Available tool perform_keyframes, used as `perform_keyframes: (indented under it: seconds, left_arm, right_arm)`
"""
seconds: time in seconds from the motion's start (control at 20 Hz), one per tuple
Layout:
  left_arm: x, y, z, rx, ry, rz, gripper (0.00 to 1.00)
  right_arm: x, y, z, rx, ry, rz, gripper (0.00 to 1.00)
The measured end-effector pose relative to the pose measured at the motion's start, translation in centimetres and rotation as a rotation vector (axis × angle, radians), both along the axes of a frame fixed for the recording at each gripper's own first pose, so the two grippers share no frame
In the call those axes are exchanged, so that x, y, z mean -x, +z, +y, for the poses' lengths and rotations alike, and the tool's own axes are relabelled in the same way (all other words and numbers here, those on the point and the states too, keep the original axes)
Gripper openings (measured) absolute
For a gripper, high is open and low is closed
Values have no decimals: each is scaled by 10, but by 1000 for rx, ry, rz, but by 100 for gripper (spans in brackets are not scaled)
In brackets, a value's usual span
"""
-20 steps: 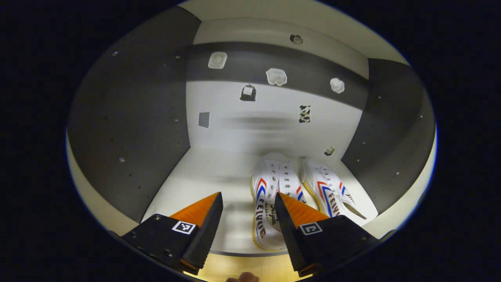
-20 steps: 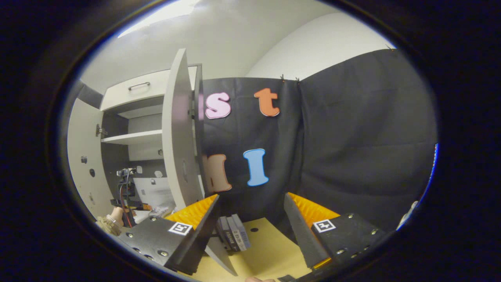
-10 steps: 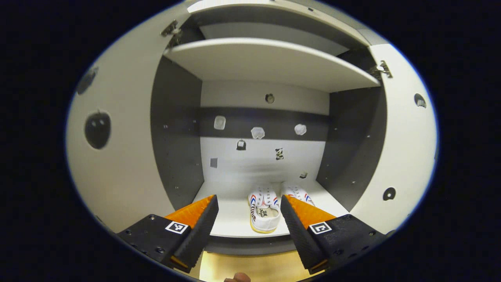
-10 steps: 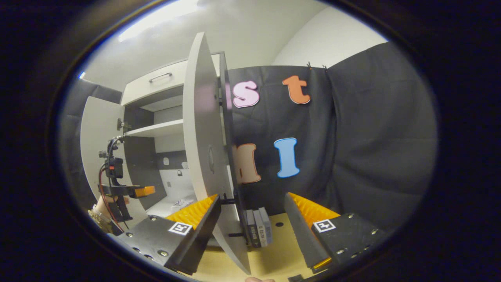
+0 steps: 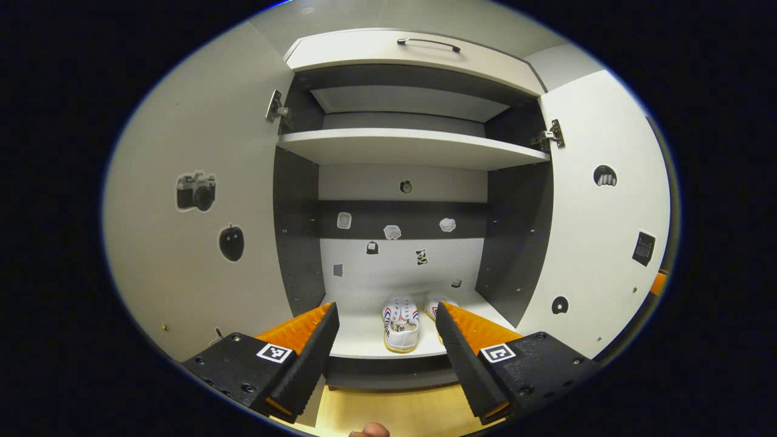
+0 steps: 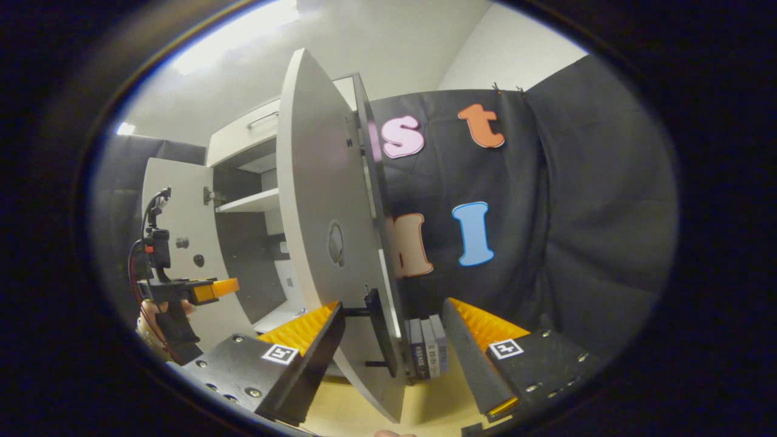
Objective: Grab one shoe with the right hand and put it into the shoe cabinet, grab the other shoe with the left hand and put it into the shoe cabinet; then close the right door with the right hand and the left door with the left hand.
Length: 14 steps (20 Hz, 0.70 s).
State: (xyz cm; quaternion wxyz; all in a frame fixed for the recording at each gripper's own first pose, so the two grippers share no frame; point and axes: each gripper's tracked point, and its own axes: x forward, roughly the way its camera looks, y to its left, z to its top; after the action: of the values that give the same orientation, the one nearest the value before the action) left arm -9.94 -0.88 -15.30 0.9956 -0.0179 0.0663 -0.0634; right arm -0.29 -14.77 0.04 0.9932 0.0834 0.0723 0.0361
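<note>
Between the spread orange-and-black fingers [image 5: 315, 349] of the left gripper [image 5: 383, 352], nothing held; same for the right gripper [image 6: 393, 352], fingers parted wide and empty on either side of the lower edge of the pale grey right door [image 6: 322, 243]. Just beyond, a black handle [image 6: 377, 331] standing off that door's outer face, close to the near finger. Farther out, inside the grey shoe cabinet [image 5: 403, 149], both white canvas shoes with red and blue stripes [image 5: 400, 315] lying side by side on the bottom shelf, toes inward, under an upper shelf. Left door [image 5: 200, 243] swung fully open, stickers on its inner face. Probably light, stiff panels on hinges, swinging freely; best taken at the free edge or handle, far from the hinges, and pushed steadily, not slammed.
</note>
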Motion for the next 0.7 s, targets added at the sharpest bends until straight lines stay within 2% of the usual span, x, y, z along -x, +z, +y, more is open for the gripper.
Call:
perform_keyframes:
  seconds: [0.3,0.65,0.7]
  left_arm:
    - [27,9,16,2,36,-22,96]
    - [47,9,35,19,86,-28,97]
    - [48,9,38,19,92,-30,94]
  right_arm:
    - [-13,-4,63,-15,131,1,98]
    - [-42,-6,118,51,211,-31,98]
    - [-42,-4,123,52,221,-37,98]
